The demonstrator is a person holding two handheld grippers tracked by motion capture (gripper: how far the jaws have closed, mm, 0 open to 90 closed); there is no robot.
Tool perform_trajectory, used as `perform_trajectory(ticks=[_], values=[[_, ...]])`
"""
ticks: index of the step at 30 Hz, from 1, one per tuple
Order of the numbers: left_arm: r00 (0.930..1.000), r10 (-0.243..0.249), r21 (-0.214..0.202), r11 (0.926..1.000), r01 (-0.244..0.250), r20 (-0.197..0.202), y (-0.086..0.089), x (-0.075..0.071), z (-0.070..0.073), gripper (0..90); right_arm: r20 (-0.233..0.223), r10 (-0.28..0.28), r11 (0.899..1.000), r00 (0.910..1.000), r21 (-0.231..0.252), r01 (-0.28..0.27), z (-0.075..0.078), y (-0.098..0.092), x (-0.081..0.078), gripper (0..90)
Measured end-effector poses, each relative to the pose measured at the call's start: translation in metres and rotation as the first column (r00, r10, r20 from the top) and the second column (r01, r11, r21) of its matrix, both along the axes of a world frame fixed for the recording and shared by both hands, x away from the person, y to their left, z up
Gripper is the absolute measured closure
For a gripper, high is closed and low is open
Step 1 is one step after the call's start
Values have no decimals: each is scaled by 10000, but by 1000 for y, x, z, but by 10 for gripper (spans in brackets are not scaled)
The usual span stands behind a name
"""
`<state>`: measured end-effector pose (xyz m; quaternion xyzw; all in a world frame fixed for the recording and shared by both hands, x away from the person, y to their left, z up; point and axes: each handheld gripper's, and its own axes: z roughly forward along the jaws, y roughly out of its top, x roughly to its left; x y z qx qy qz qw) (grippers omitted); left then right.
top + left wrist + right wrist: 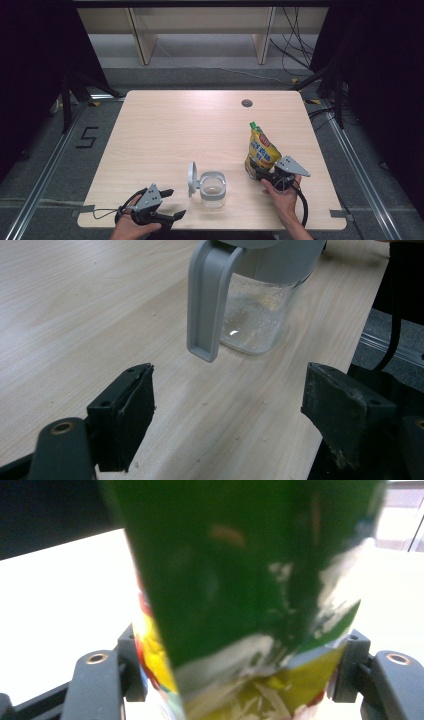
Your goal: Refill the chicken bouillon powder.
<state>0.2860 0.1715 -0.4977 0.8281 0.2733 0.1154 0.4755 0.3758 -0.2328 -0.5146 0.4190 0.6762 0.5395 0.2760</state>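
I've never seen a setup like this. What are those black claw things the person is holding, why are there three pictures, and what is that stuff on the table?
There is no robot here: a person holds a hand-operated two-jaw gripper in each hand. The high view looks down on the wooden table. The other two pictures come from small cameras riding on the grippers, looking along their black jaws.

On the table stands a clear container with its grey lid flipped open; the left gripper view shows crumbs inside it. To its right stands a yellow and green snack pouch.

The left gripper rests near the table's front edge, jaws wide apart and empty. The right gripper has its jaws on either side of the pouch's lower part, apparently pressing it.
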Motion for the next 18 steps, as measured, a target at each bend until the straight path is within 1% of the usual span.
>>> perform_trajectory(ticks=[1, 2, 3, 4, 5, 6, 7, 8, 9, 10, 11, 12, 13, 14, 15, 16, 17, 18], values=[[10000, -17, 67, 10000, 17, 11, 1, 0, 0, 206, 62, 134, 9998, 9999, -138, -133, 1, -2, 1, 361], [10000, -13, 67, 10000, 13, -5, 1, 0, 1, 206, 425, 25, 9998, 9991, -220, -16, 1, -1, 3, 365], [10000, -5, -20, 10000, 5, -18, 1, 0, 0, 206, 641, 113, 9981, 9979, -609, -74, 2, -3, 4, 371], [10000, 21, -30, 10000, -21, 4, 1, 0, 1, 206, 630, 90, 9951, 9980, -986, -28, 4, -4, 4, 375], [10000, 52, -112, 9999, -52, 0, 1, 0, 1, 206, 685, 148, 9971, 9975, -755, -96, 4, -4, 5, 379], [9999, 118, 152, 9998, -116, -118, 2, 0, 1, 206, 229, 153, 9982, 9996, -576, -139, 5, -1, 3, 386], [9998, 155, 74, 9999, -154, -101, 2, 0, 1, 206, 196, 42, 9976, 9998, -685, -29, 6, -1, 1, 389], [9995, 264, -176, 9995, -266, -164, 1, -2, 1, 206, 168, 271, 9978, 9995, -605, -260, 6, 0, 2, 391], [9997, 183, -147, 9997, -186, -146, 2, -1, 1, 206, 114, 457, 9958, 9989, -801, -446, 8, -1, 2, 394], [10000, 51, -80, 10000, -50, 32, 3, 0, 2, 206, 54, 447, 9956, 9990, -832, -441, 9, 0, 1, 397], [10000, 65, -86, 9999, -64, 36, 3, 0, 2, 207, 30, 362, 9967, 9993, -735, -359, 10, 1, -1, 399], [10000, 90, -155, 9998, -90, 25, 3, 0, 2, 206, -8, 477, 9965, 9989, -684, -477, 10, 0, -1, 404], [10000, 58, -145, 9999, -58, -2, 3, 0, 2, 207, 111, 423, 9958, 9990, -820, -412, 11, -2, 0, 408], [9996, 231, -209, 9995, -234, -140, 3, -1, 2, 207, 269, 577, 9937, 9980, -979, -548, 11, -5, 2, 411], [9996, 246, -211, 9995, -248, -127, 3, -2, 2, 207, 333, 402, 9960, 9986, -816, -374, 12, -6, 2, 413], [9998, 125, -16, 9999, -125, 148, 4, 0, 3, 207, 509, 654, 9933, 9966, -987, -602, 13, -9, 4, 419], [9995, 310, -177, 9994, -311, -85, 4, -2, 2, 207, 49, 578, 9955, 9983, -760, -573, 15, -8, 0, 424], [9997, 243, -209, 9995, -244, -71, 4, -1, 3, 207, -101, 637, 9948, 9979, -784, -643, 17, -7, -3, 426]])
